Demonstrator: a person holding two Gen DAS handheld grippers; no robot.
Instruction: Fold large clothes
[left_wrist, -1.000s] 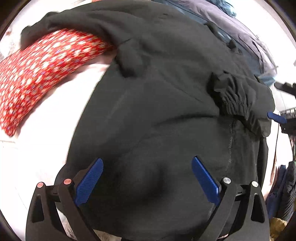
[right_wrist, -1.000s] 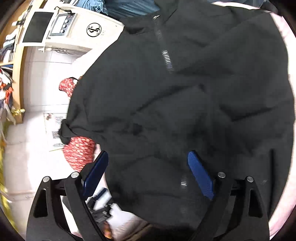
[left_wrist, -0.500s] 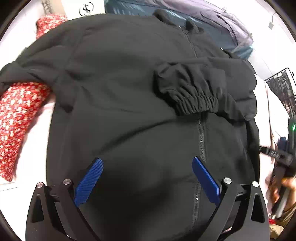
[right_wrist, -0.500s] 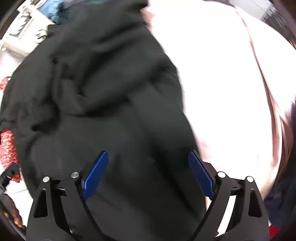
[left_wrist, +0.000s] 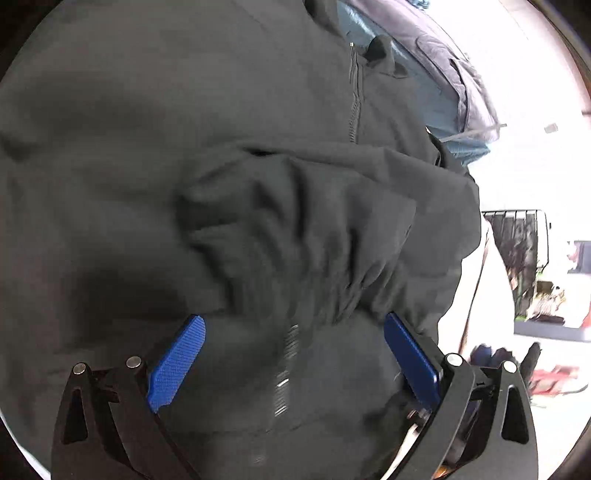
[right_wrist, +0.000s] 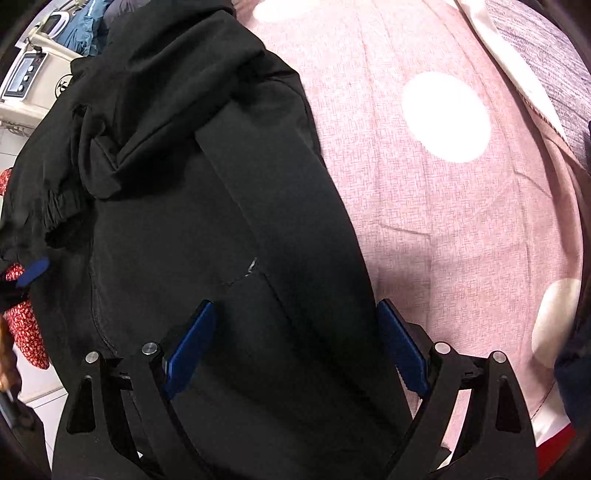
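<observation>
Black jacket (left_wrist: 184, 147) below both hand-held grippers, left (left_wrist: 293, 354) and right (right_wrist: 295, 343), jaws wide, pointing steeply down.

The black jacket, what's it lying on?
The jacket lies on a pink sheet with big white dots, bare to one side. A red flowered cloth peeks out at its other edge. Whatever lies under its middle is covered.

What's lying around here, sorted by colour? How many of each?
Black: 1, the jacket spread on the bed
Pink with white dots: 1, the bedsheet
Red with small flowers: 1, the cloth at the jacket's left edge
Blue-padded: 2, the left gripper and the right gripper, both open over the jacket
Total: 5
</observation>
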